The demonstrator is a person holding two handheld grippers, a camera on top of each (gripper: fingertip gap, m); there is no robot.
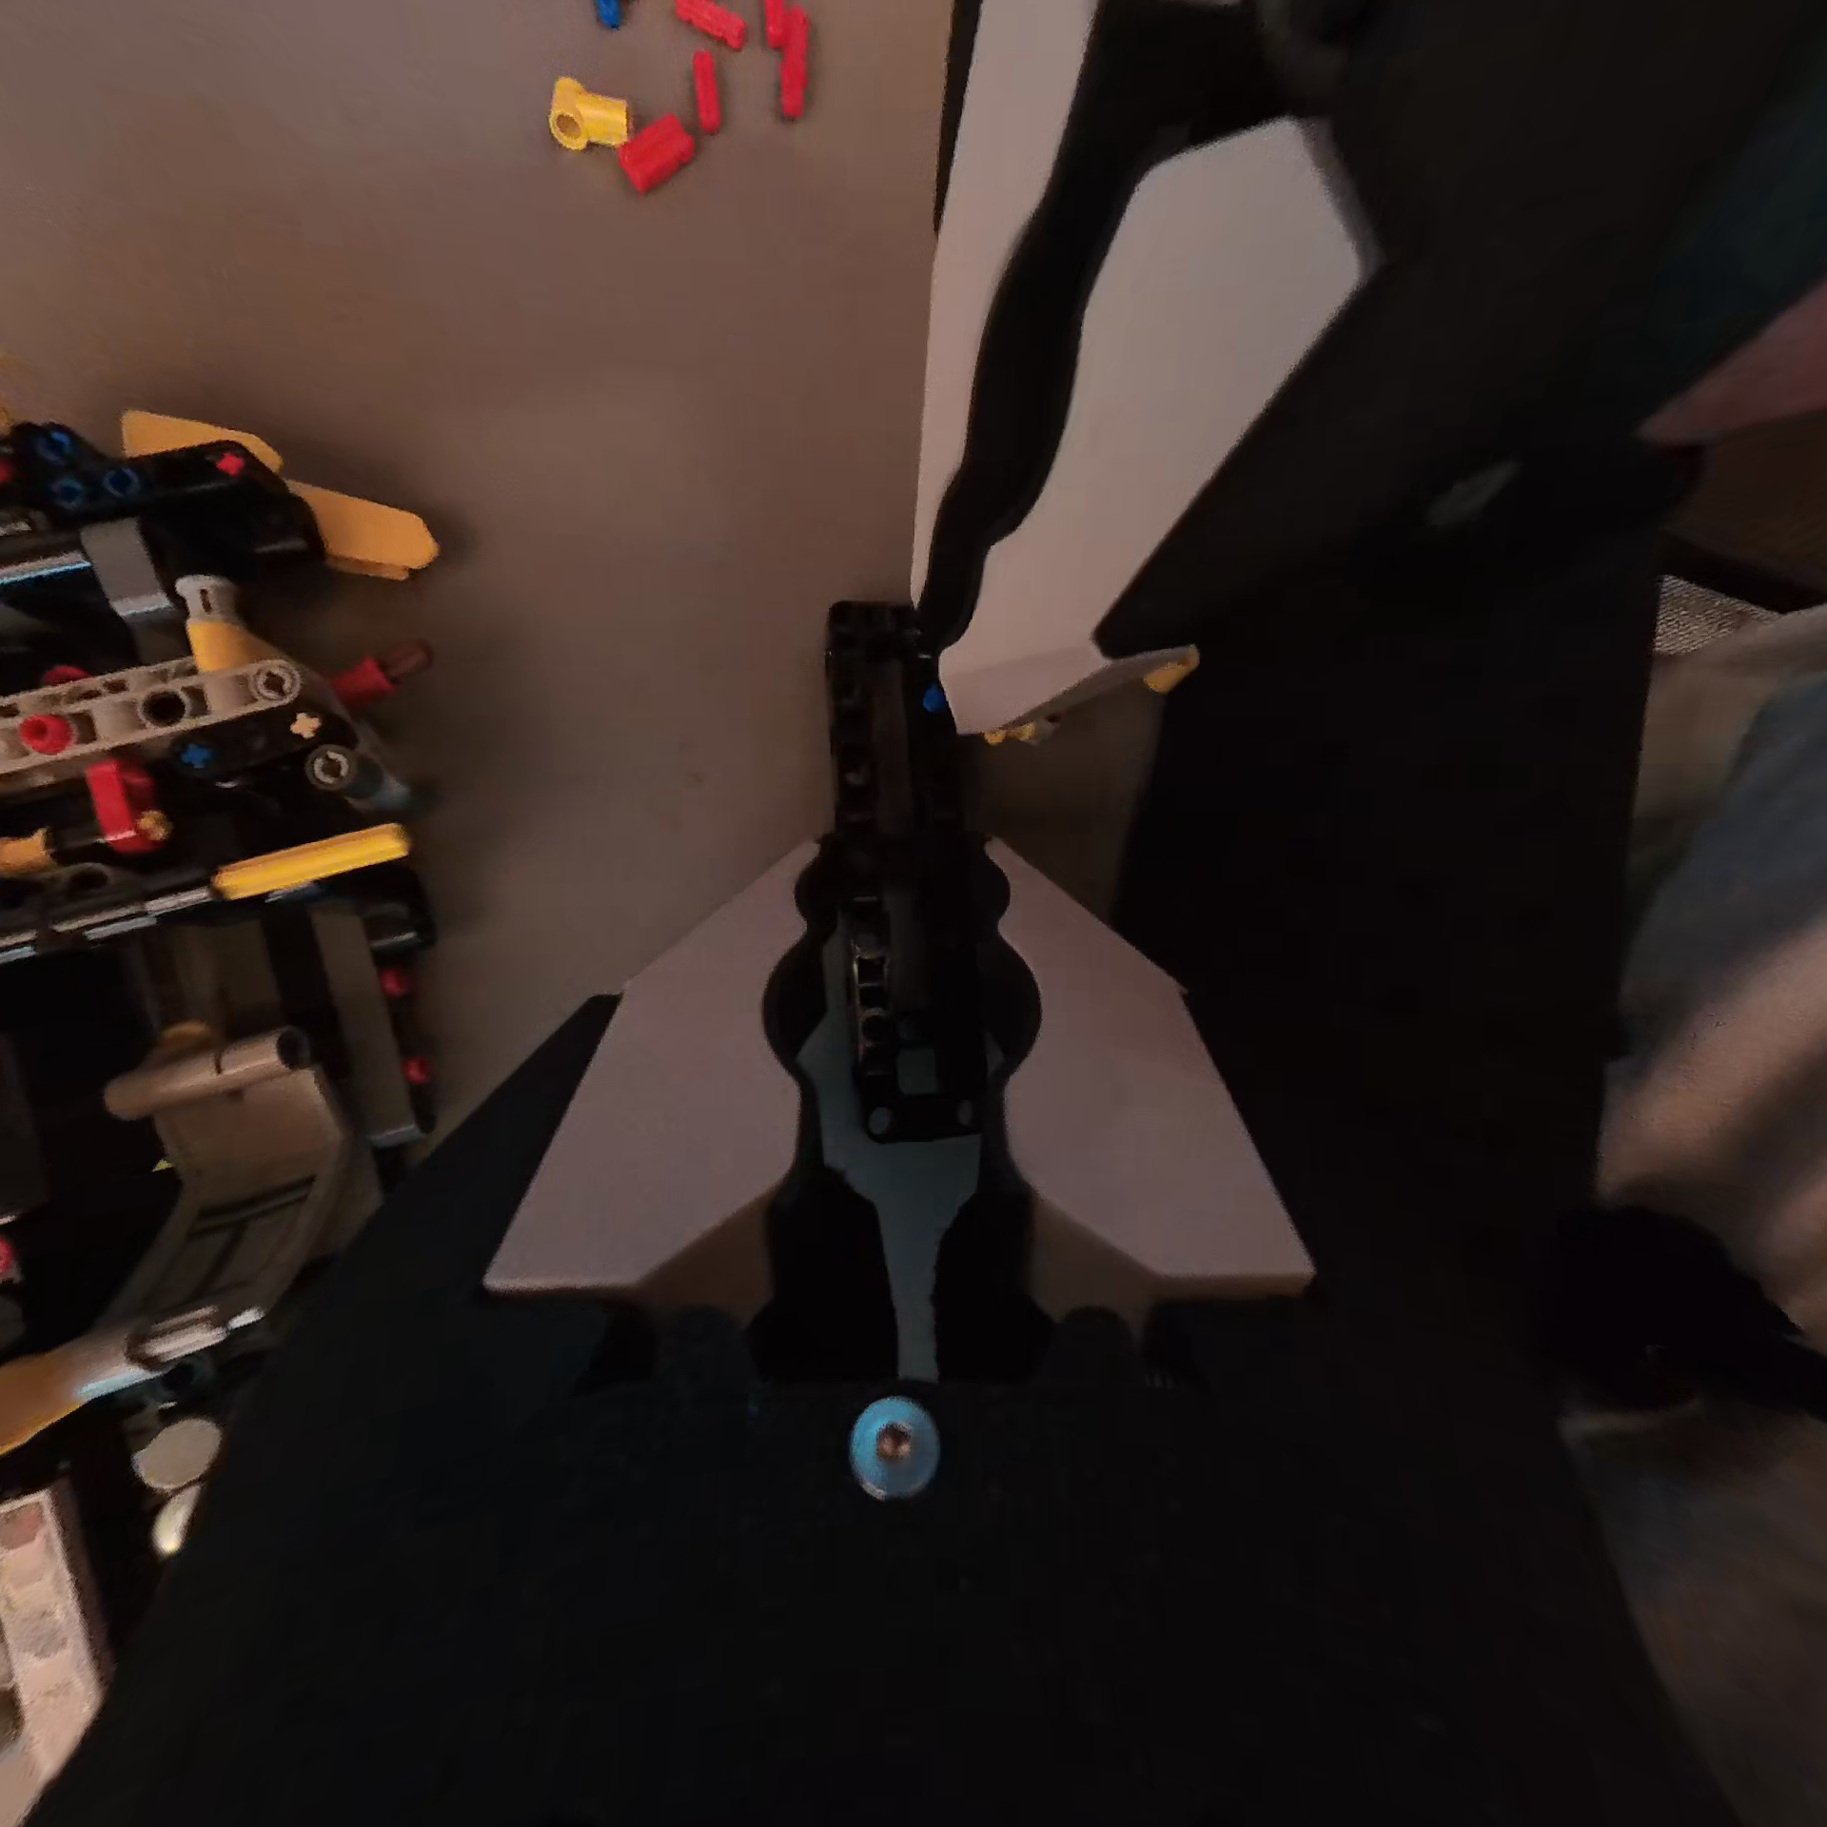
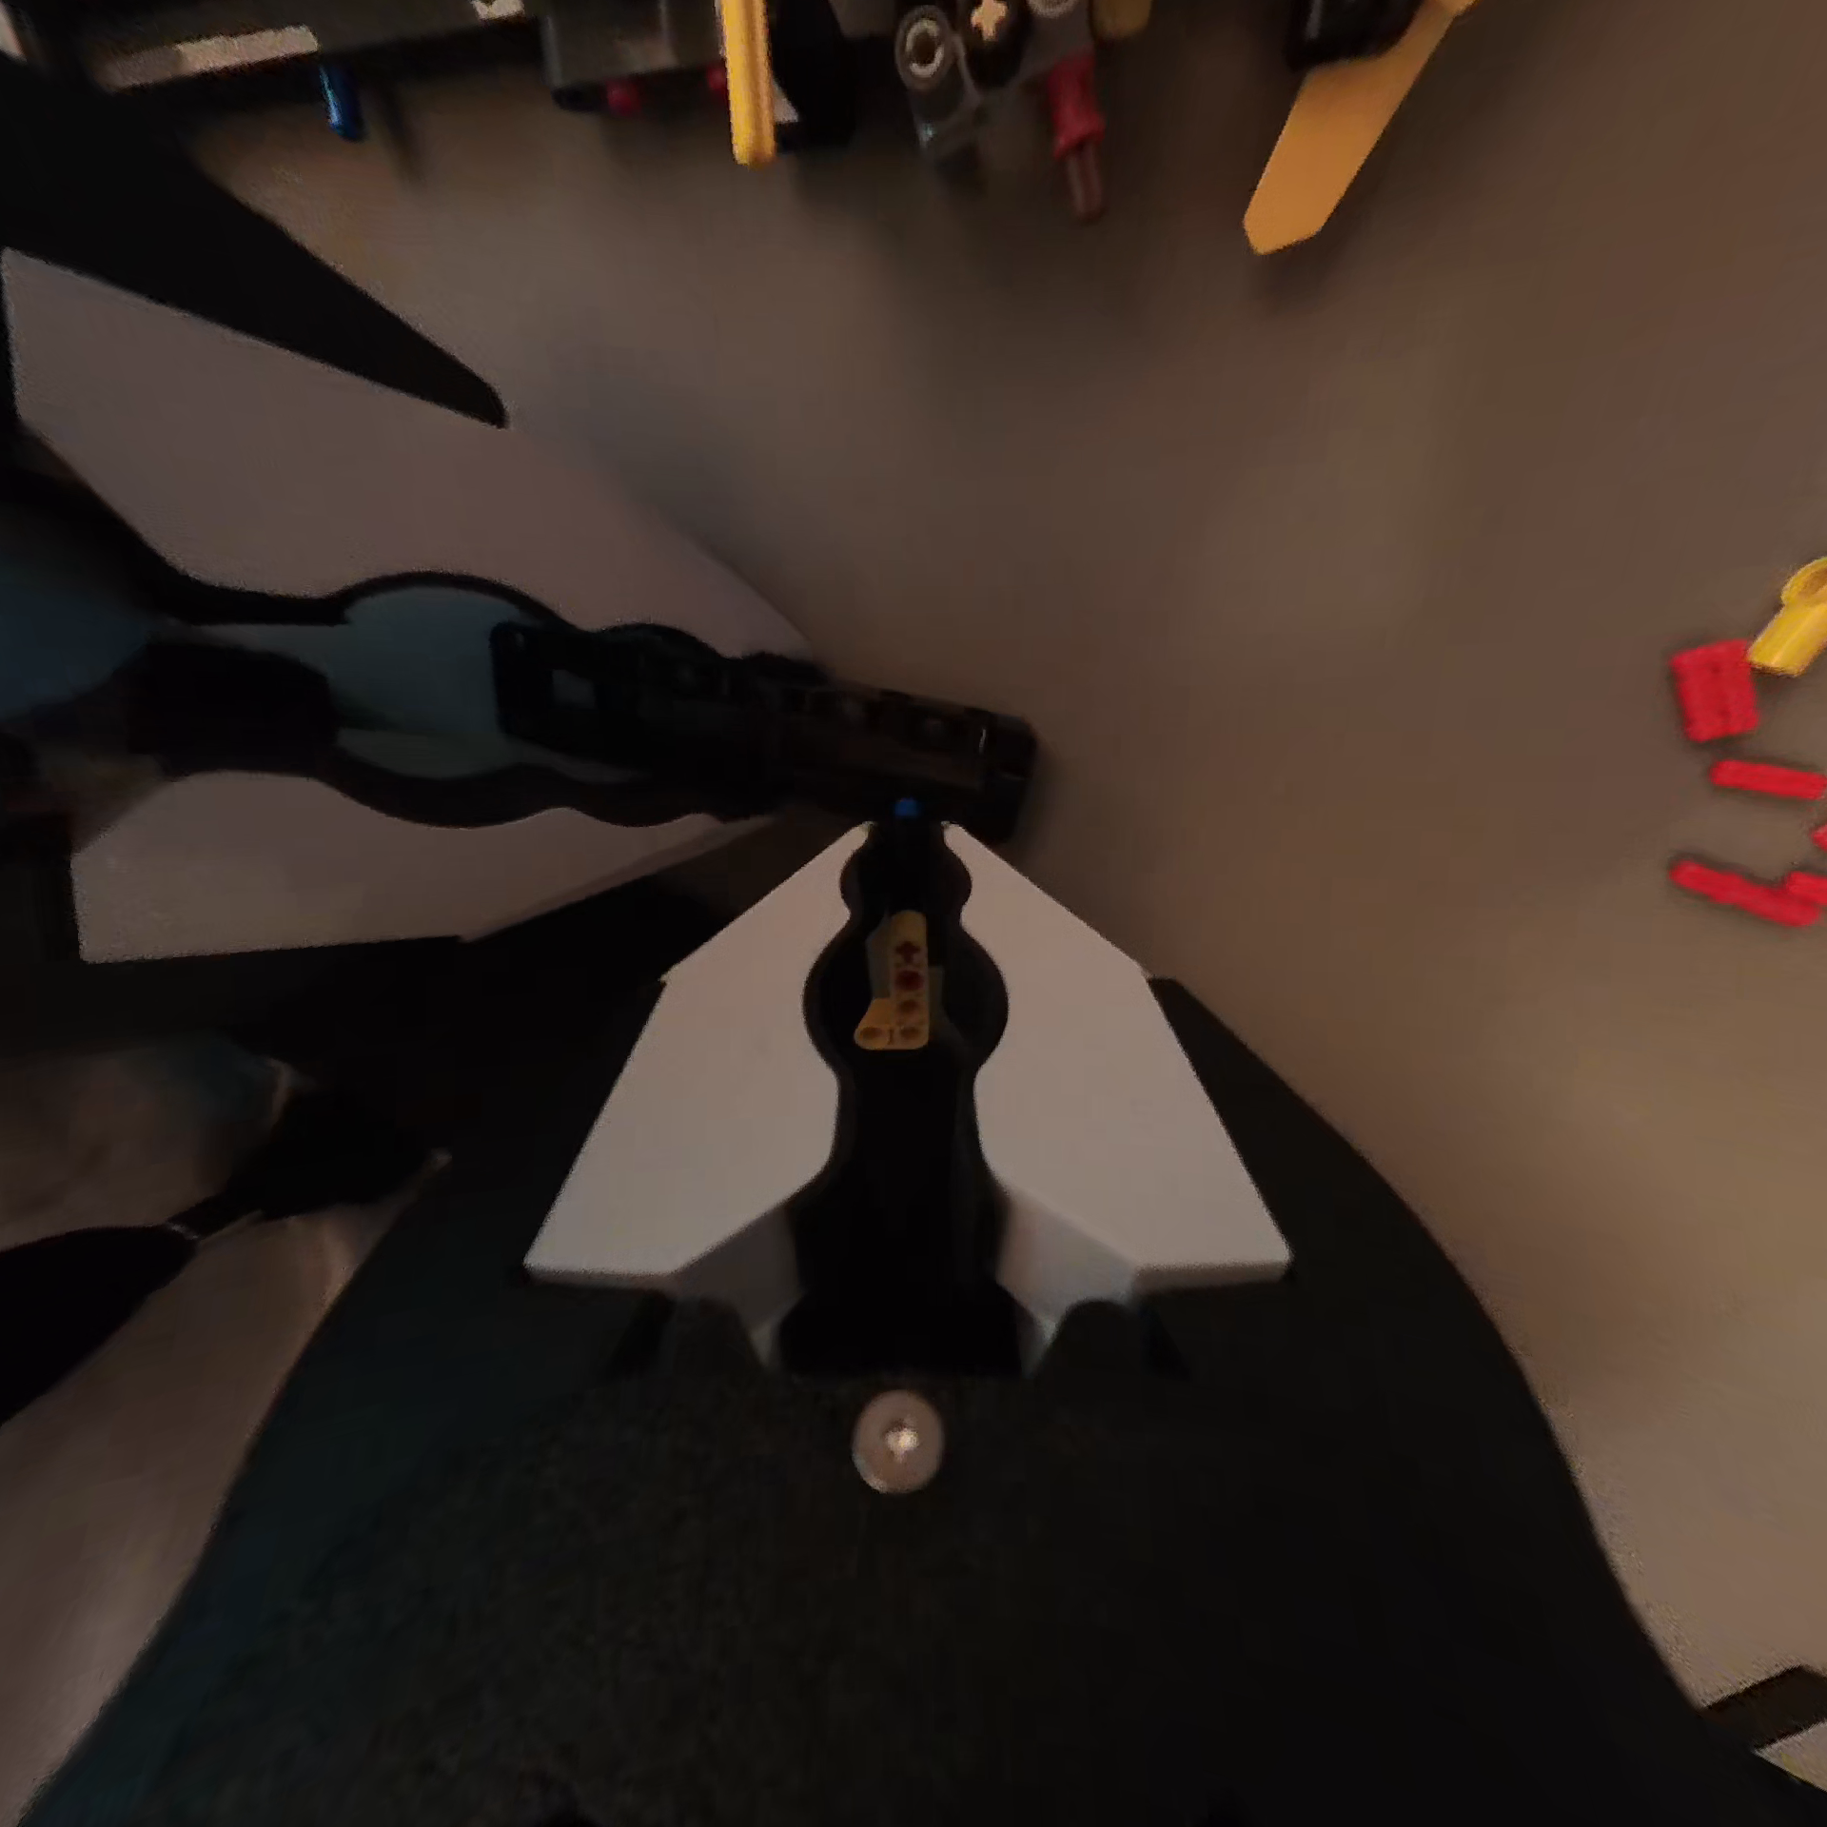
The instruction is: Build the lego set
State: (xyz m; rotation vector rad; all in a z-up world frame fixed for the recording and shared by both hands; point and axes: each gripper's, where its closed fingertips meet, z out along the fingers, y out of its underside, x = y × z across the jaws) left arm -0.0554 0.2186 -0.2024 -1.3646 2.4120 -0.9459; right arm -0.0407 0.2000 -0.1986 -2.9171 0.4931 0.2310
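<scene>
Beam first: a long black holed beam (image 1: 895, 840) sits clamped between the fingers of my left gripper (image 1: 895, 850), its far end jutting out past the fingertips over the grey table (image 1: 593, 395). In the right wrist view the same beam (image 2: 791, 732) lies crosswise, with the left gripper (image 2: 751, 737) coming in from the left edge. My right gripper (image 2: 905, 840) is pinched on a small yellow angled piece (image 2: 895, 984) with red marks in its holes, and a blue pin (image 2: 905, 811) at its tip touches the beam's side near the free end (whether the pin is seated in a hole I cannot tell). From the left wrist view the right gripper (image 1: 939, 633) reaches the beam from above right, the blue pin (image 1: 933, 700) showing at the contact.

Left of the beam stands the half-built model (image 1: 178, 751), black and grey with yellow panels. Beyond the beam, well apart from it, loose red pieces (image 1: 682, 119) and a yellow connector (image 1: 585, 112) lie scattered on the table.
</scene>
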